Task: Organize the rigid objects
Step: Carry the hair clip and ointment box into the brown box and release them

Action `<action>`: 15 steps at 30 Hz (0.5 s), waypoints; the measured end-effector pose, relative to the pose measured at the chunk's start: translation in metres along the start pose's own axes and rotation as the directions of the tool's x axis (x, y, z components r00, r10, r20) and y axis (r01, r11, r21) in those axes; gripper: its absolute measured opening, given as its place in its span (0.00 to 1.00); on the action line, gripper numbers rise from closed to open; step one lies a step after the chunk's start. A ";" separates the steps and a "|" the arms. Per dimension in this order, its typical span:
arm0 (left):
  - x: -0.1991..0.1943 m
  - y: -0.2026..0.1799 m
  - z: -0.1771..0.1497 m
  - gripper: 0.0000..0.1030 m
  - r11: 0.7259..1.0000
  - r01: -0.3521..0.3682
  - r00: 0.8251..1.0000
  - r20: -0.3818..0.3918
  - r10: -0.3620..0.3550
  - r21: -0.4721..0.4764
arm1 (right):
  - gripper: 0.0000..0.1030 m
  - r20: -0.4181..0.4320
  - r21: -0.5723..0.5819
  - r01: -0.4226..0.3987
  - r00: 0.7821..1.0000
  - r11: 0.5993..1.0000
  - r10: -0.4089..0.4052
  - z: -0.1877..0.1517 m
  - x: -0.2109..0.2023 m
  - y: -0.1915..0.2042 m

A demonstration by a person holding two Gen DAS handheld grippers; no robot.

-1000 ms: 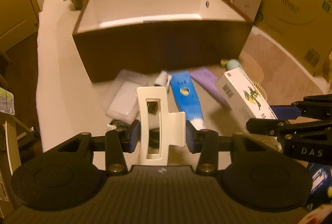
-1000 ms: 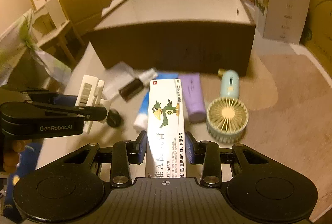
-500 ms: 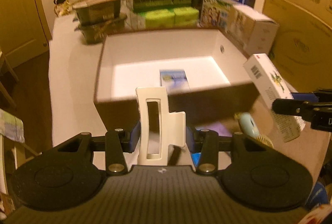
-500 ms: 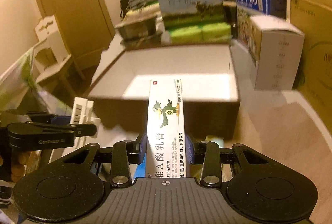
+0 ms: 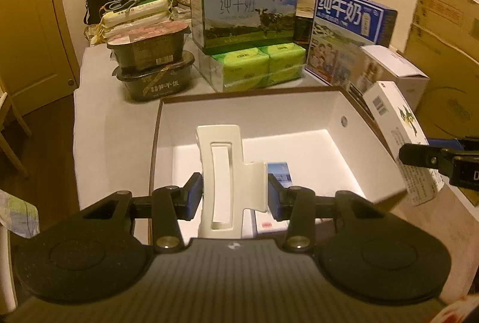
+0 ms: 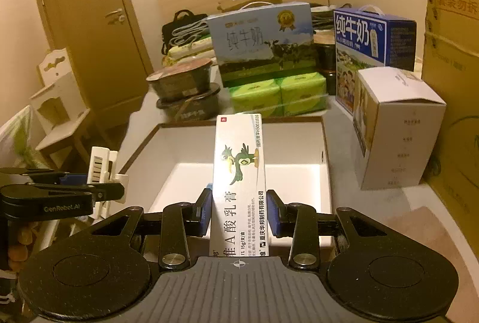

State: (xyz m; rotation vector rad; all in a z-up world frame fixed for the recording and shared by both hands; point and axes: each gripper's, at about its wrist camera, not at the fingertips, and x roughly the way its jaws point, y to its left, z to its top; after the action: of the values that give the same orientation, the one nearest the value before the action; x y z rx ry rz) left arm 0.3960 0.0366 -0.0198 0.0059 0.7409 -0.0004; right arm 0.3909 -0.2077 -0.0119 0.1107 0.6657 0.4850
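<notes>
Your left gripper (image 5: 235, 195) is clamped on the white hair clip (image 5: 229, 174) at lower centre of the left wrist view, and your right gripper (image 6: 238, 213) is clamped on the long ointment carton (image 6: 239, 173) at lower centre of the right wrist view, both poised over the near edge of the open white-lined box (image 5: 163, 125). Release too early and either item may strike the near rim and fall outside. Further in, a small blue-and-white carton (image 5: 280, 173) already lies on the box floor, so the clip could land on it and bounce.
</notes>
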 end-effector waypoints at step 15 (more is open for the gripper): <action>0.091 0.008 0.014 0.41 0.999 -0.014 0.985 -0.172 0.021 0.040 | 0.37 -0.095 0.041 0.079 0.993 0.996 -0.075 0.014 0.076 -0.027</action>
State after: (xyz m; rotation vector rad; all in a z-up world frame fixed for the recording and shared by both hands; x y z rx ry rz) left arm 0.4729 0.0451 -0.0709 0.0501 0.9135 0.0024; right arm 0.4615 -0.1954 -0.0503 0.1041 0.7698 0.4032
